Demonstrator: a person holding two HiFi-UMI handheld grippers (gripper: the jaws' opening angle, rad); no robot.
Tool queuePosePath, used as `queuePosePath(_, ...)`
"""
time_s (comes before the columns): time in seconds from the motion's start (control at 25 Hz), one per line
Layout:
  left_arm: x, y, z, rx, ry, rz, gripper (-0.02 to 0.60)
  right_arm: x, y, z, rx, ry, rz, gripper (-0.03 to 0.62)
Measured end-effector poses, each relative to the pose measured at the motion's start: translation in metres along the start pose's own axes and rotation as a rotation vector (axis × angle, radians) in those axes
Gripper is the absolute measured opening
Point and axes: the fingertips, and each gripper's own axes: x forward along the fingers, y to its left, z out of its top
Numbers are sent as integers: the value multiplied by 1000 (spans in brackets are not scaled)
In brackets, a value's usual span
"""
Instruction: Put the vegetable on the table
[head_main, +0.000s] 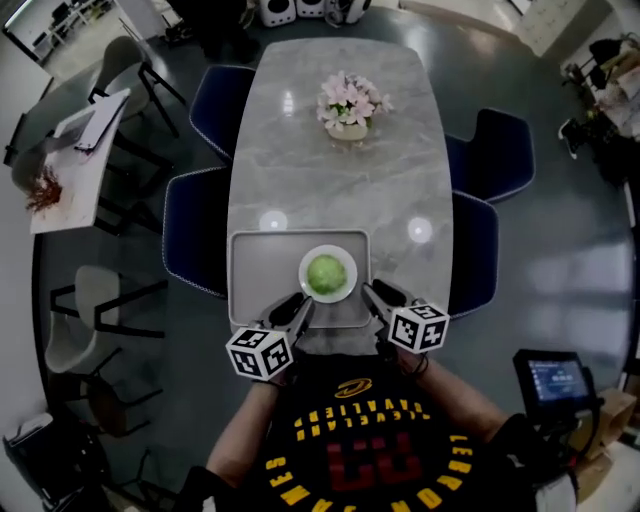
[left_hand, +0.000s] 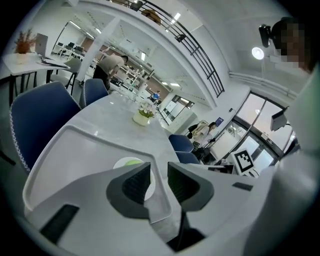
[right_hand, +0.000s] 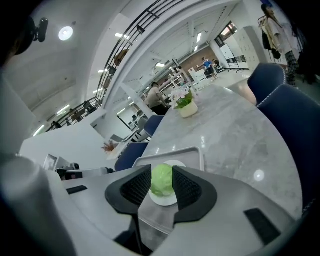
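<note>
A round green vegetable (head_main: 326, 273) sits on a small white plate (head_main: 328, 299) inside a grey tray (head_main: 260, 280) at the near end of the marble table (head_main: 340, 180). My left gripper (head_main: 297, 305) hovers over the tray's near edge, left of the plate, with its jaws a little apart and nothing between the pads. In the left gripper view (left_hand: 158, 182) only a sliver of the vegetable (left_hand: 132, 161) shows past the left finger. My right gripper (head_main: 377, 293) is at the tray's near right corner. In the right gripper view (right_hand: 161, 189) the vegetable (right_hand: 162, 180) lies just beyond the parted pads, untouched.
A pot of pink flowers (head_main: 350, 105) stands at the table's far middle. Blue chairs (head_main: 195, 240) (head_main: 475, 250) line both sides. A white side table (head_main: 80, 160) is at the left, and a device with a lit screen (head_main: 555, 380) is at the lower right.
</note>
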Motion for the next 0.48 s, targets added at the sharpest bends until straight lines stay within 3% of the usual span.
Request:
queuePosePath(0.24,25,32,-20,-55,147,-47,101,15,1,-10,6,46,22,115)
queuePosePath(0.48,36,61,-44,-60,236,4,101,28,-14,-27,25,98,-8,115)
